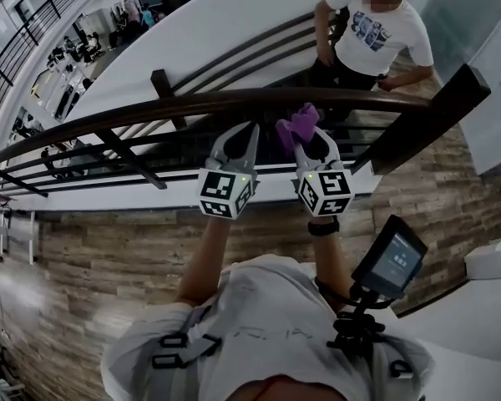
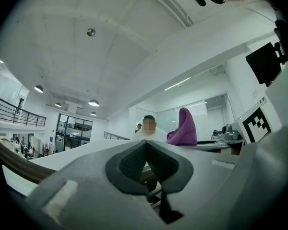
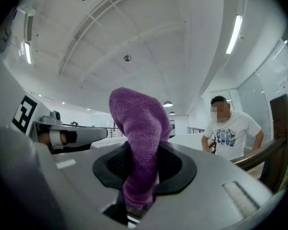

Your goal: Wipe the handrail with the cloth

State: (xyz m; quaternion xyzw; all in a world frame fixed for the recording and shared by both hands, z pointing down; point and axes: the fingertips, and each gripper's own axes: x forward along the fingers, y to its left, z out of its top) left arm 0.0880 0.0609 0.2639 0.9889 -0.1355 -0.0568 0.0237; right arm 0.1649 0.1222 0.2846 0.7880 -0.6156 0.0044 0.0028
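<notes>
A dark wooden handrail [image 1: 192, 104] curves across the head view, and both grippers hang just below it on my side. My right gripper [image 1: 309, 138] is shut on a purple cloth [image 1: 299, 121], whose bunched top sticks up against the rail's underside. In the right gripper view the cloth [image 3: 139, 128] stands tall between the jaws of the right gripper [image 3: 141, 150], and the handrail [image 3: 259, 156] runs off to the right. My left gripper [image 1: 244, 129] sits beside it on the left. Its jaws [image 2: 145, 147] are shut with nothing between them, and the cloth [image 2: 184, 128] shows off to its right.
A person in a white T-shirt [image 1: 376, 27] leans on the far side of the rail at upper right. A dark square post [image 1: 430, 115] joins the rail on the right. Thin dark bars [image 1: 108, 144] run under the rail. The floor [image 1: 108, 249] is wood plank.
</notes>
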